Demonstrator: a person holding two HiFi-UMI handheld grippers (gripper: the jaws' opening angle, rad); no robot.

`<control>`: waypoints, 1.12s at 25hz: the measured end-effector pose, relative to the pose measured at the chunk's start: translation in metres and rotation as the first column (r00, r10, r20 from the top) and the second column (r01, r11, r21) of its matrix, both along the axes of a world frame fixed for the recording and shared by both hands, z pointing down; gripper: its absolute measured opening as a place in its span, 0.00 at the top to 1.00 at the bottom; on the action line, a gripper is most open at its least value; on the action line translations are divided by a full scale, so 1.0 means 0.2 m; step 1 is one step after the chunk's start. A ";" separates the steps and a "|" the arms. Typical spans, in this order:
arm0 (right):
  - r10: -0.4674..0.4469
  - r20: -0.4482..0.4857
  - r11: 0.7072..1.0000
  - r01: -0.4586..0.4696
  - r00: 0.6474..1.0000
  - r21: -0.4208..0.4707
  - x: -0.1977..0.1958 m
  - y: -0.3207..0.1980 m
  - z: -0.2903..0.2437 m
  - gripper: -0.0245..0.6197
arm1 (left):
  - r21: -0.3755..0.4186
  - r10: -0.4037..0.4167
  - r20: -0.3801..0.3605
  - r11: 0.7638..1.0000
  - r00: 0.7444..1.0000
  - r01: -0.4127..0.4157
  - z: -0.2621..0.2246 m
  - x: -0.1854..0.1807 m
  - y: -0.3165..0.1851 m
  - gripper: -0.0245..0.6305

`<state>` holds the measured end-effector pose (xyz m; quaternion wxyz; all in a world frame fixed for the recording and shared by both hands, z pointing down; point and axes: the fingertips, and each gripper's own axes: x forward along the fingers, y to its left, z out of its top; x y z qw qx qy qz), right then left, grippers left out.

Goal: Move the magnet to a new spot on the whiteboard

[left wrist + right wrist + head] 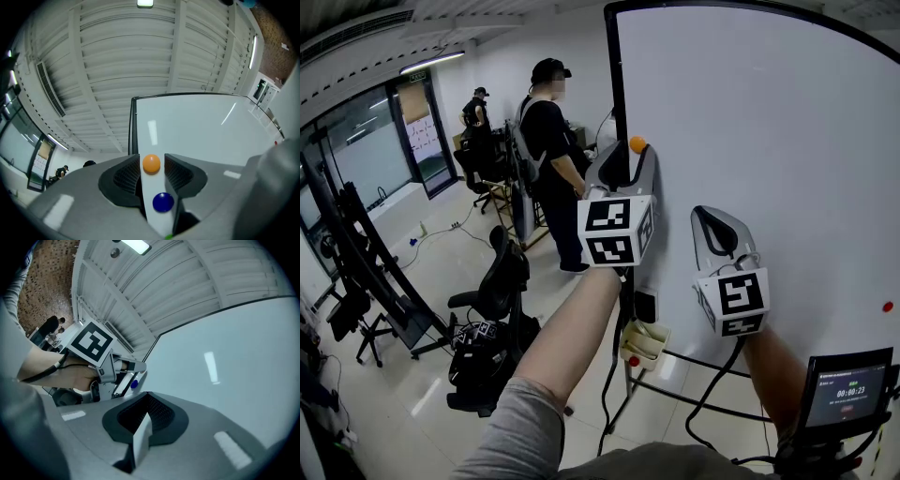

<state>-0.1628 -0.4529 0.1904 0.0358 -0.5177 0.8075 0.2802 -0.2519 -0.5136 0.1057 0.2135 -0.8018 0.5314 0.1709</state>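
Magnet (pixel 151 164) sits between parted jaws of left gripper (pixel 151 160) — right gripper (pixel 146 401) closed.

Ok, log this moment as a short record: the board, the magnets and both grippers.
Board: whiteboard, upright
Left gripper: jaws apart, at the board's left edge
Orange magnet: on the board, between the left jaw tips, small gaps either side, not clamped
Blue magnet: on the board, deeper in the same gap
Right gripper: jaws together, nothing between them
Task state: magnet not gripped
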 end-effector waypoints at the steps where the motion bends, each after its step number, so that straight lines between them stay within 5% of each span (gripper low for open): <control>1: -0.002 0.001 1.000 0.002 1.000 -0.002 0.00 0.00 0.00 0.95 | 0.011 -0.011 0.002 1.000 1.000 0.011 0.01 0.00 0.02 0.74; 8: 0.001 0.022 1.000 -0.001 1.000 -0.012 0.08 0.00 0.06 0.95 | 0.027 -0.011 0.062 1.000 0.998 0.010 0.17 0.15 0.10 0.96; 18: 0.063 0.068 0.998 -0.061 0.996 -0.035 0.44 0.10 0.14 0.95 | -0.047 0.139 0.122 0.990 0.983 -0.134 0.51 0.65 0.27 0.96; 28: 0.154 0.095 0.984 -0.144 0.984 -0.106 1.05 0.37 0.26 0.95 | -0.137 0.260 0.109 0.960 0.960 -0.244 0.71 1.28 0.57 0.96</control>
